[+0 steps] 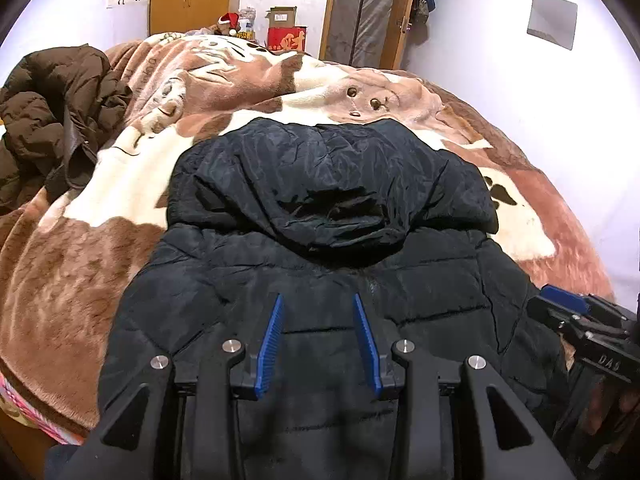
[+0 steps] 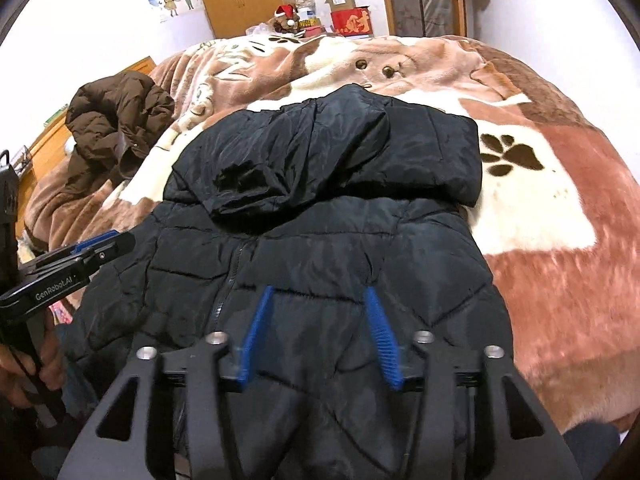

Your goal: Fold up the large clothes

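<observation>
Black quilted puffer jacket is laid lengthwise on the plush brown-cream blanket, hood end pointed away. Left gripper and right gripper are held over the jacket's near end, jaws parted, nothing gripped.

jacket mid-bed on blanket; 2nd coat far left.
</observation>
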A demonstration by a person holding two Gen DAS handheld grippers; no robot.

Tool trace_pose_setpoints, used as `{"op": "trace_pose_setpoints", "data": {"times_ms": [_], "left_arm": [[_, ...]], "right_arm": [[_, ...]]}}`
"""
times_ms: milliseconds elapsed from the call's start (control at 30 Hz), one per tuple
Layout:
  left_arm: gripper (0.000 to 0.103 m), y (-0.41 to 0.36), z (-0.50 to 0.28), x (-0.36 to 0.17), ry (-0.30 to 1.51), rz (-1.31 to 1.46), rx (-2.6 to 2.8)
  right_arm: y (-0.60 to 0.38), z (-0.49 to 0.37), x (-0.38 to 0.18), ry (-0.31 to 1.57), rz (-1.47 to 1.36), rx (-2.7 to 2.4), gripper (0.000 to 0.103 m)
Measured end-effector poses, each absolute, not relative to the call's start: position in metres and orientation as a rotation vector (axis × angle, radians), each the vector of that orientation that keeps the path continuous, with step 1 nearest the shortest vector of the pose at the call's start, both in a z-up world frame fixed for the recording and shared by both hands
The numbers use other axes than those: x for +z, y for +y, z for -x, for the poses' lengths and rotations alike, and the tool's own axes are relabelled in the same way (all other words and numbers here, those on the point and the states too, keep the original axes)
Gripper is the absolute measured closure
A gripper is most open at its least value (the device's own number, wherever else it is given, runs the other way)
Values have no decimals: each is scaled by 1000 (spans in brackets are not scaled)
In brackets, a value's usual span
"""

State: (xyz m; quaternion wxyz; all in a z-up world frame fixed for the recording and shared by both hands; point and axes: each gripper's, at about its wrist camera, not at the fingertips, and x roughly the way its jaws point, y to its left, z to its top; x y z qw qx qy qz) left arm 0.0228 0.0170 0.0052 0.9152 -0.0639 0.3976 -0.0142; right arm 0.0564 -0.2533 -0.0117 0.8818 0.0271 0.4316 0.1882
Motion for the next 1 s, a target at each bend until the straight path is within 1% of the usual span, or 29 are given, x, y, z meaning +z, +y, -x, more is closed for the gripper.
{"op": "trace_pose_setpoints", "data": {"times_ms": [233,300,367,433,533,567,600,667,767,1000], "left_arm": [[65,36,0,2,823,140,-4],[60,44,5,2,822,138,7],[51,55,11,1,815,142,24],[49,68,17,0,810,159,38],[40,89,23,-3,805,185,74],[39,97,24,-6,810,195,87],[39,105,25,-9,816,199,101],[38,120,26,-18,834,209,135],[36,138,26,-30,867,229,175],[35,156,20,-65,960,312,186]], "right_arm": [[-286,-46,-17,917,-103,337,52],[-298,-44,-22,928,-121,312,52],[-313,-42,-28,940,-136,279,52],[-322,-39,-32,948,-149,249,51],[-342,-36,-41,971,-187,213,50],[-346,-36,-44,979,-198,202,48],[-351,-35,-47,987,-208,188,43],[-361,-33,-51,992,-231,163,40],[-370,-32,-58,1009,-255,144,40],[-385,-38,-89,1125,-355,141,39]]}}
